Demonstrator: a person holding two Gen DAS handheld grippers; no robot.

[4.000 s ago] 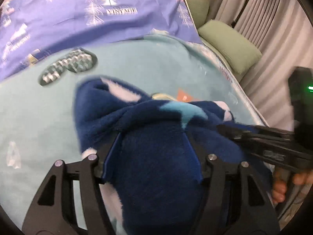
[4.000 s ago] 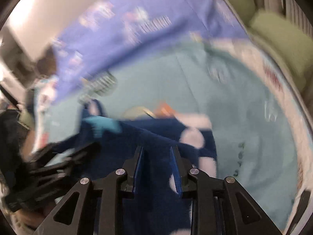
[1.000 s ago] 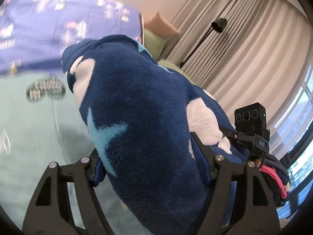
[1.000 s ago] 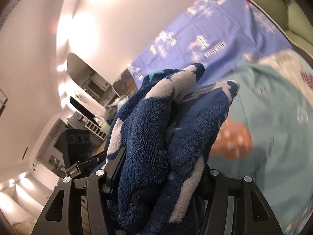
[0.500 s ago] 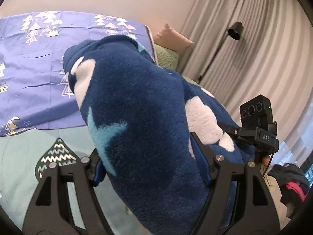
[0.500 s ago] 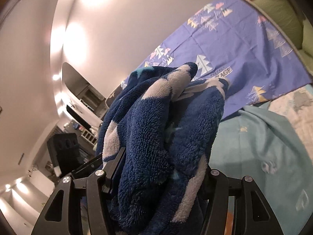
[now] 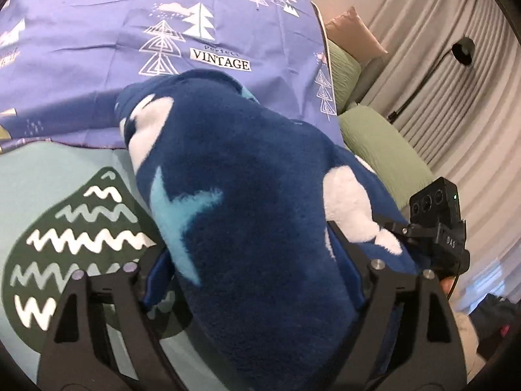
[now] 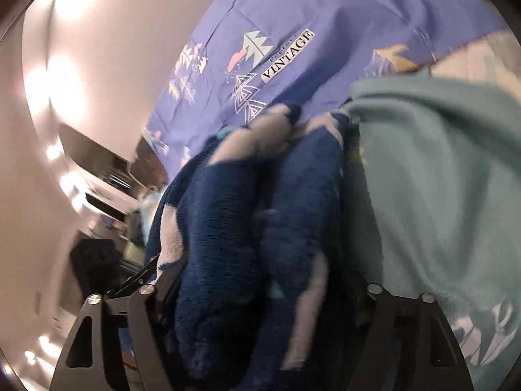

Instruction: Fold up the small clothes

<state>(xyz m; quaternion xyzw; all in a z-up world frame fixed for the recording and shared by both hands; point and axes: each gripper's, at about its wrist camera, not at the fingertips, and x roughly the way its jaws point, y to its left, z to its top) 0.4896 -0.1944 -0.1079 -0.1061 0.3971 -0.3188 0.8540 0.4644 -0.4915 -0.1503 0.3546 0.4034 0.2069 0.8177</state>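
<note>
Both claws, left claw (image 7: 254, 280) and right claw (image 8: 260, 290), opening around bulky navy fleece garment (image 7: 247, 195): soft, light, floppy; best gripped at folded edges.

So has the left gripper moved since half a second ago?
Yes. The left gripper, fleece garment between its opening jaws, has dipped toward the bed: the purple sheet and green tree print loom closer.

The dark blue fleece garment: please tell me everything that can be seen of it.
The dark blue fleece garment looks thick and plushy, with white patches and a light blue star-like shape. It is bunched in thick folds, not flat. It fills the space between the opening jaws of the left gripper and of the right gripper, above the teal bed cover.
</note>
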